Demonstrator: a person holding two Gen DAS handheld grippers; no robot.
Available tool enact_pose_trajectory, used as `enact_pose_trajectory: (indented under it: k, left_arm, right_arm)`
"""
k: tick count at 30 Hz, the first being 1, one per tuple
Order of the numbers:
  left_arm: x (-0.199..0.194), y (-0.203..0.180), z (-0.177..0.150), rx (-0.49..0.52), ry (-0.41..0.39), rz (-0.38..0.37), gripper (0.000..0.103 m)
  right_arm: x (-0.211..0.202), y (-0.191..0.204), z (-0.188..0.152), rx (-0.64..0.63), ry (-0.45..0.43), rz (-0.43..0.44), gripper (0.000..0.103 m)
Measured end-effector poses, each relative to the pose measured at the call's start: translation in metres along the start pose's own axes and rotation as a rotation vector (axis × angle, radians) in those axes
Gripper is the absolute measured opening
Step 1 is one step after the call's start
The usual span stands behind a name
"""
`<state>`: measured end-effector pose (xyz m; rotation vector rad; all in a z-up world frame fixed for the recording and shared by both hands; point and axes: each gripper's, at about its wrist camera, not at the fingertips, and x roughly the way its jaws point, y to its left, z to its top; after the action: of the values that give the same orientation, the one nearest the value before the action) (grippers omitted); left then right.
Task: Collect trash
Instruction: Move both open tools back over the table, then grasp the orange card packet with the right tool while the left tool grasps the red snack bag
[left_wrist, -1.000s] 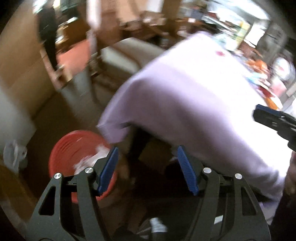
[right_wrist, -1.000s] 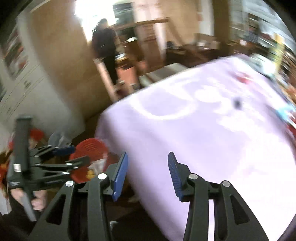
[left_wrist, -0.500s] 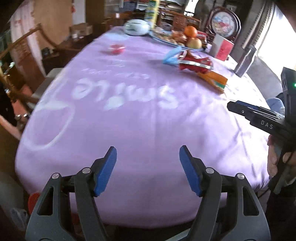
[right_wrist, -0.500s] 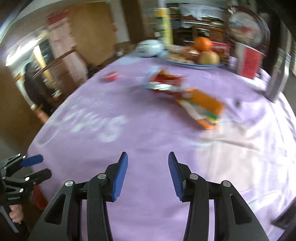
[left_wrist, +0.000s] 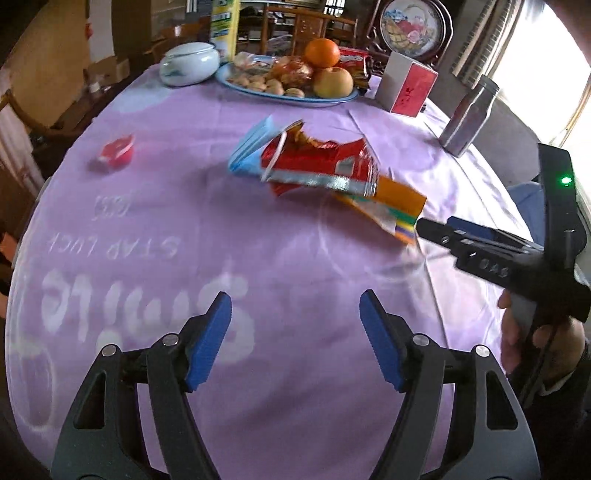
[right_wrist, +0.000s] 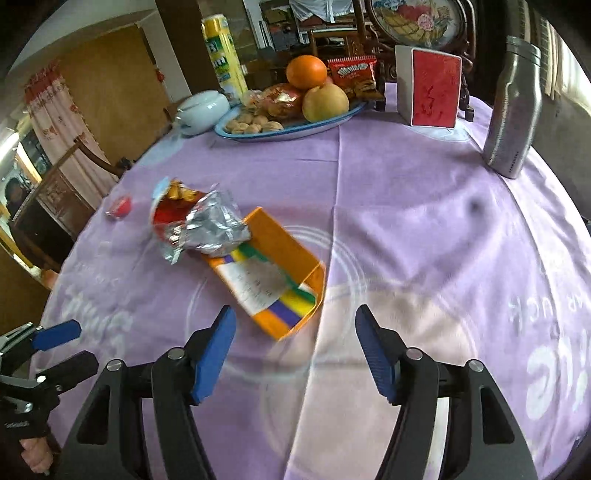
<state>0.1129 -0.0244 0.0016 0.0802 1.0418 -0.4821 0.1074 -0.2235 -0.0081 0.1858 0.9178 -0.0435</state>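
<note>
My left gripper (left_wrist: 295, 314) stands released over the purple tablecloth (left_wrist: 207, 221), nothing between its pads. My right gripper (right_wrist: 295, 332) is opening, empty, just short of the orange carton (right_wrist: 273, 280). A torn red foil wrapper (right_wrist: 199, 225) overlaps the carton's far end, mid-table.

Far side of bench, purple cloth (right_wrist: 406, 206).
Blue plate (right_wrist: 332, 119) carries orange (right_wrist: 306, 72), pear (right_wrist: 325, 102), walnuts (right_wrist: 251, 123). White lidded bowl (right_wrist: 203, 110) beside it; red card box (right_wrist: 432, 88) and steel flask (right_wrist: 513, 107) stand upright.
</note>
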Motion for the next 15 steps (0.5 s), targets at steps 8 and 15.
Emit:
enact_pose_trajectory:
  k: [8,15]
  left_arm:
    - [0.031,0.002,0.025,-0.008,0.032,-0.011,0.070]
    - [0.043,0.009,0.026,-0.023,0.057,-0.008,0.070]
  right_arm:
    - [0.036,0.006,0.020,-0.033,0.042,-0.023,0.067]
    - [0.044,0.016,0.023,-0.050,0.049,-0.009,0.066]
